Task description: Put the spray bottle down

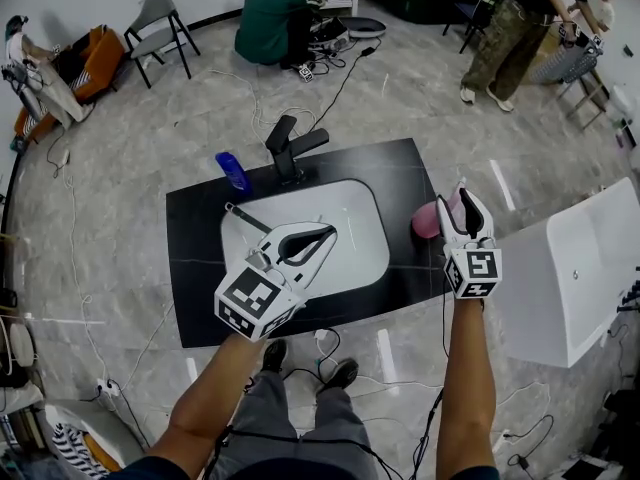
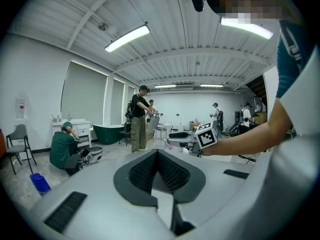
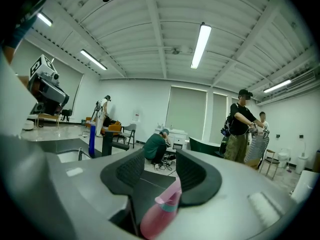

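Already set on the black table (image 1: 200,268), the pink spray bottle (image 1: 428,220) sits at the frame's right, just below the right gripper (image 1: 463,203), whose jaws are spread and released. The left gripper (image 1: 326,232) is clenched, empty and farther off.

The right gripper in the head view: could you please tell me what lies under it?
A pink spray bottle sits on the black countertop beneath the right gripper, whose jaws stand open. The gripper covers part of the bottle, so how it rests is unclear.
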